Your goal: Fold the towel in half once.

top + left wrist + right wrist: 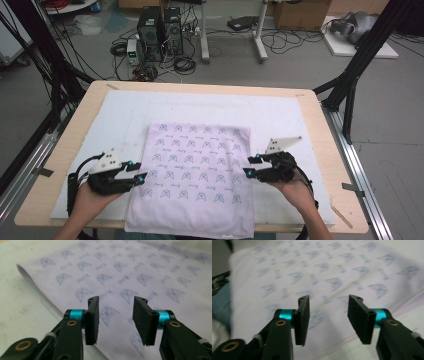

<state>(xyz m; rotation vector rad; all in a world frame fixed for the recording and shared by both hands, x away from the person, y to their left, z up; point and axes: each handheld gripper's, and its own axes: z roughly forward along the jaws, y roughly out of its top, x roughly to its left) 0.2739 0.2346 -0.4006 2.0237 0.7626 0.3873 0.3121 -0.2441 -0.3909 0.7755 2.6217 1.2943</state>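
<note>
1. Lying flat on the white mat, a folded pale patterned cloth sits at the table's near edge, its front hem overhanging.
2. Left gripper hovers at the cloth's left edge, jaws spread, nothing between them.
3. Right gripper hovers at the right edge, jaws likewise spread and empty.

The high view looks forward and down from above the person's side onto the pale wooden table, with the floor beyond. The left gripper view rides low and close over the white fabric printed with blue motifs, facing across it; the right gripper view does likewise (from the opposite edge). All three share that fabric.
</note>
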